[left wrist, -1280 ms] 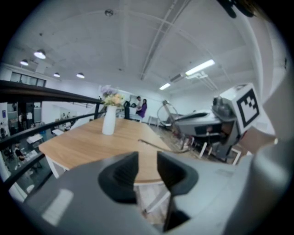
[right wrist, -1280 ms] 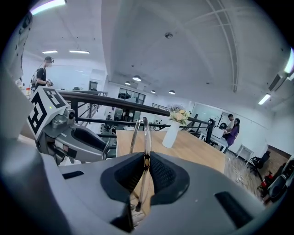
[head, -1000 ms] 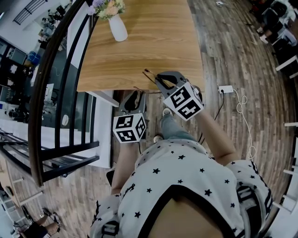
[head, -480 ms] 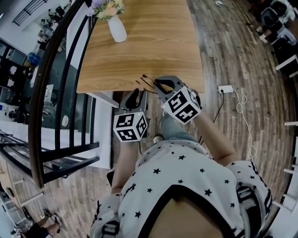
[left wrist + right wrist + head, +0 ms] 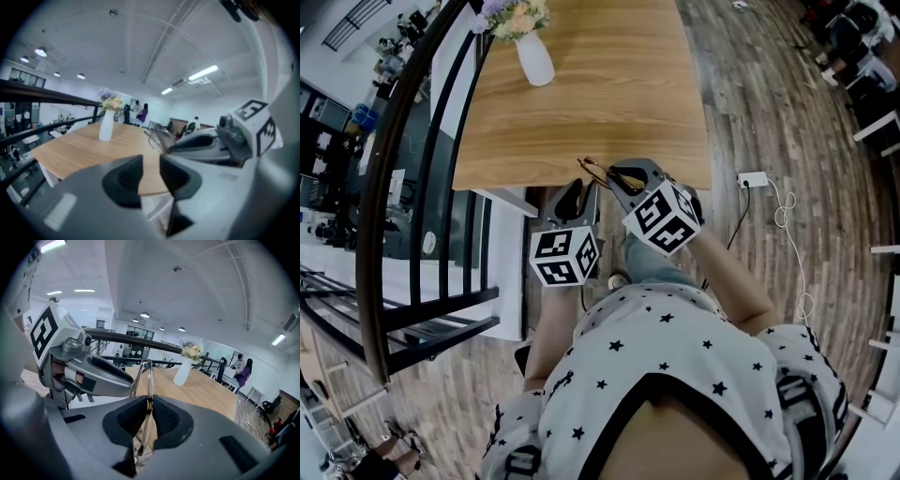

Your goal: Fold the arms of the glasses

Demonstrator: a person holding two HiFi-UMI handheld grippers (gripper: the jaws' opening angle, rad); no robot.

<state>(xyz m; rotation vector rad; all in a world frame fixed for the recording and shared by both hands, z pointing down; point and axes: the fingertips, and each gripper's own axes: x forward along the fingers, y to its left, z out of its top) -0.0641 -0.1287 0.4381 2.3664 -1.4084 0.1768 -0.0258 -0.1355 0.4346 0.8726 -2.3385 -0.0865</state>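
Observation:
Thin-framed glasses [image 5: 594,171] hang over the near edge of the wooden table [image 5: 581,103], with my right gripper [image 5: 615,174] shut on them. In the right gripper view the frame [image 5: 149,373] stands upright, pinched between the pads of the right gripper [image 5: 149,409]. My left gripper [image 5: 579,193] sits just left of the glasses, below the table edge. In the left gripper view its jaws have just been closing a little, but the left gripper [image 5: 151,169] stands open with nothing in the gap. There the glasses [image 5: 155,136] show ahead and to the right.
A white vase of flowers [image 5: 535,53] stands at the far left of the table. A dark curved railing [image 5: 403,178] runs along the left. A white power strip [image 5: 755,179] and cable lie on the plank floor to the right. People stand far off in the room.
The right gripper has drawn the glasses slightly back toward the table's near edge. The left gripper has stayed about where it was.

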